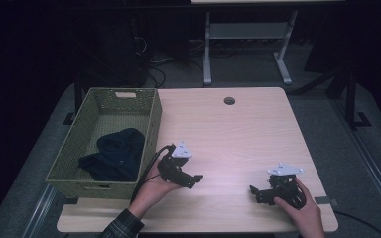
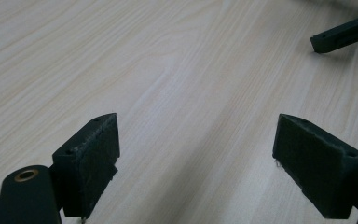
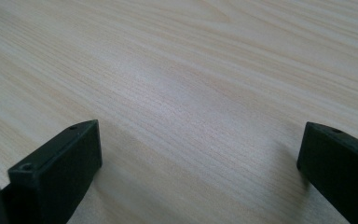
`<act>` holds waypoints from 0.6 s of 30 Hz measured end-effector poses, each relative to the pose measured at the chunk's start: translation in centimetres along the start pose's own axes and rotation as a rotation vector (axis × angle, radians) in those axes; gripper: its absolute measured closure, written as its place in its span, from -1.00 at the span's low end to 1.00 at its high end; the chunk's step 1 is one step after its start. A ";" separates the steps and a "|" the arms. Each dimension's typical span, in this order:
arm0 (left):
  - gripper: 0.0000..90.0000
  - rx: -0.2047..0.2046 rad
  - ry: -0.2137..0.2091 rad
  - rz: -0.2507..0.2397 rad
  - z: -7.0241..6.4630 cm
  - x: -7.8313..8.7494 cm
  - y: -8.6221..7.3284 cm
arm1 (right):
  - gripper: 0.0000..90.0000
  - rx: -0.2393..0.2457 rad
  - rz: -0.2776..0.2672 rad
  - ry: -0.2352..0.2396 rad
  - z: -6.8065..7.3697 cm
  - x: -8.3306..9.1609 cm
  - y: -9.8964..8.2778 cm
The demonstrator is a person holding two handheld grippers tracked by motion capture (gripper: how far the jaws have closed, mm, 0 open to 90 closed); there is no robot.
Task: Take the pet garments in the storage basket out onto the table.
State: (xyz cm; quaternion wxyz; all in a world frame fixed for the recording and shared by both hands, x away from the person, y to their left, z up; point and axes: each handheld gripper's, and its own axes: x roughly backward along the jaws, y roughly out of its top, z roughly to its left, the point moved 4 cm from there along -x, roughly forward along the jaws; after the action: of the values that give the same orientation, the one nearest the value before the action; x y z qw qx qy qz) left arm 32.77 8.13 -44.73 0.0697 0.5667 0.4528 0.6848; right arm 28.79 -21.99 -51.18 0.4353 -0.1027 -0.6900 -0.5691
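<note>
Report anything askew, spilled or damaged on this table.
Nothing stands out. The dark cloth lies bunched inside the green basket at the table's left edge. The left gripper and right gripper are open over bare wood.

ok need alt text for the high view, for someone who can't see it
A person's hands hold the left gripper and right gripper, both open, low over a light wooden table. A green woven basket at the table's left holds dark blue clothing.
</note>
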 end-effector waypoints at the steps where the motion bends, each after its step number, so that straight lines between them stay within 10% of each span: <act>1: -0.68 0.000 -0.001 0.002 0.0 0.1 0.1 | -1.00 0.001 0.000 0.000 0.0 0.0 0.0; 18: -0.68 0.000 0.005 -0.019 0.3 1.7 1.5 | -1.00 0.000 0.000 0.000 0.0 0.0 0.0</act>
State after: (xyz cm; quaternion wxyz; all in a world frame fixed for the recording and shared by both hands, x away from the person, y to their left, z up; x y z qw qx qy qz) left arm 33.07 8.47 -42.42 0.0752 0.5605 0.4585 0.6855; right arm 28.79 -22.00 -51.18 0.4355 -0.1025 -0.6901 -0.5689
